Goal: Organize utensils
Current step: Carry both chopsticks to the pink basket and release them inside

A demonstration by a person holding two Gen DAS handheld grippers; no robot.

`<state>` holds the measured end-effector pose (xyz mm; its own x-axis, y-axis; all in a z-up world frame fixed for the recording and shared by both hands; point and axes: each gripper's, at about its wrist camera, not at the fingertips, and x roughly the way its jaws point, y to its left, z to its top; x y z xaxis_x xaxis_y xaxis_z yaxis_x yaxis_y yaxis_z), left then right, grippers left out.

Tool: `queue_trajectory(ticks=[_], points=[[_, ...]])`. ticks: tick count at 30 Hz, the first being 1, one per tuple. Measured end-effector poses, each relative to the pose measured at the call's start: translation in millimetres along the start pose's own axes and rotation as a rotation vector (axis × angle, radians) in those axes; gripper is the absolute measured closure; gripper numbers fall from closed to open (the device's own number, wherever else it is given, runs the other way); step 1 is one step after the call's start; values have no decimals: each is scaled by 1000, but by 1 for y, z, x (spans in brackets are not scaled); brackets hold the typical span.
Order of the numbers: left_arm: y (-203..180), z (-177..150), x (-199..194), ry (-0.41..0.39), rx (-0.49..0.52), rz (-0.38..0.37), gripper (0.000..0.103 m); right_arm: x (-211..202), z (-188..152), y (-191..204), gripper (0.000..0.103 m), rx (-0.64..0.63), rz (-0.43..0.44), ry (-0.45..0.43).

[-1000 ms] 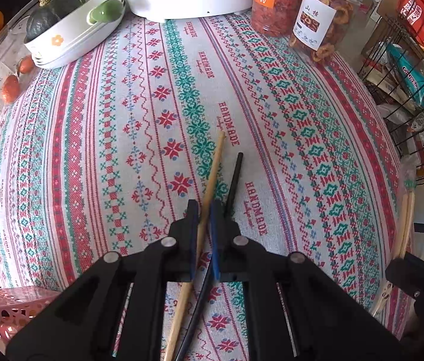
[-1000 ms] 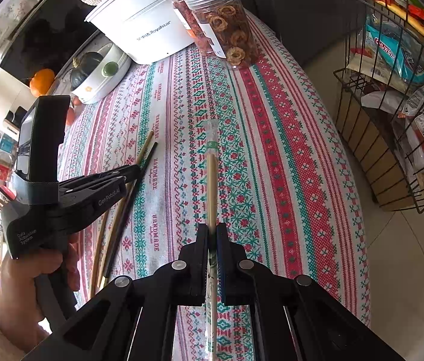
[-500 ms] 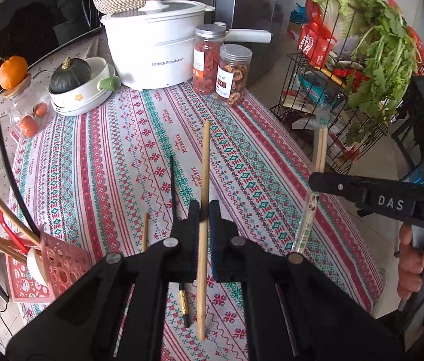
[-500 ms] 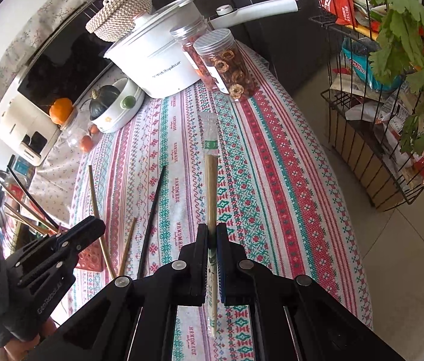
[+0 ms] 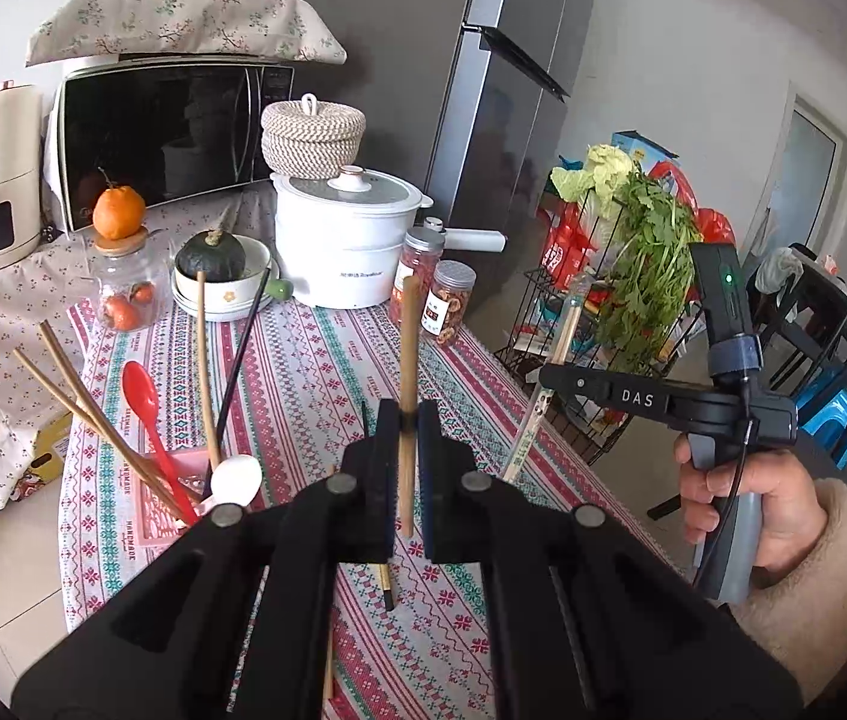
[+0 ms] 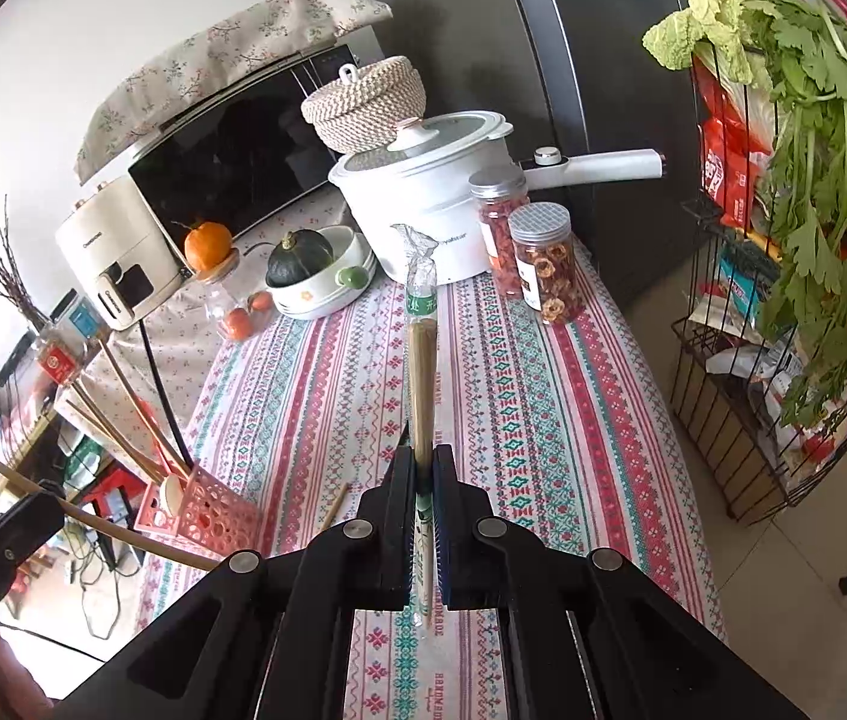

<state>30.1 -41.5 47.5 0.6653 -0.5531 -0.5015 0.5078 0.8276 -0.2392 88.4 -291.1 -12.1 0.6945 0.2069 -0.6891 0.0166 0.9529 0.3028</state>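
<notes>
My left gripper [image 5: 404,420] is shut on a bare wooden chopstick [image 5: 408,348] and holds it upright above the table. My right gripper [image 6: 423,462] is shut on a plastic-wrapped pair of chopsticks [image 6: 421,372], also raised; it shows in the left wrist view [image 5: 549,396] to the right. A pink utensil basket [image 5: 165,510] at the table's left edge holds several chopsticks, a red spoon [image 5: 144,402] and a white spoon [image 5: 235,478]; it also shows in the right wrist view [image 6: 207,510]. A dark chopstick [image 5: 386,585] and a wooden one [image 6: 336,504] lie on the cloth.
The patterned tablecloth [image 5: 315,372] carries a white pot [image 5: 345,240], two jars [image 5: 450,300], a bowl with a squash [image 5: 210,258] and a glass jar with an orange [image 5: 118,276] at the back. A wire rack with greens [image 6: 795,300] stands right of the table.
Both grippers have lifted and tilted up, carrying their chopsticks off the table. The view now takes in the basket and the back of the table; the left gripper has come nearer the basket.
</notes>
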Motion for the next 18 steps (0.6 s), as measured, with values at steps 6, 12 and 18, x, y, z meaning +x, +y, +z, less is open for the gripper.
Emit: queue_trajectory(ticks=[6, 12, 18], points=[[36, 12, -45, -120, -68, 36, 96, -12, 7, 33, 98, -63, 62, -48], [71, 17, -76, -220, -145, 106, 96, -27, 12, 78, 98, -118, 149, -108], [92, 16, -79, -255, -142, 202, 96, -34, 17, 121, 98, -140, 248, -167]])
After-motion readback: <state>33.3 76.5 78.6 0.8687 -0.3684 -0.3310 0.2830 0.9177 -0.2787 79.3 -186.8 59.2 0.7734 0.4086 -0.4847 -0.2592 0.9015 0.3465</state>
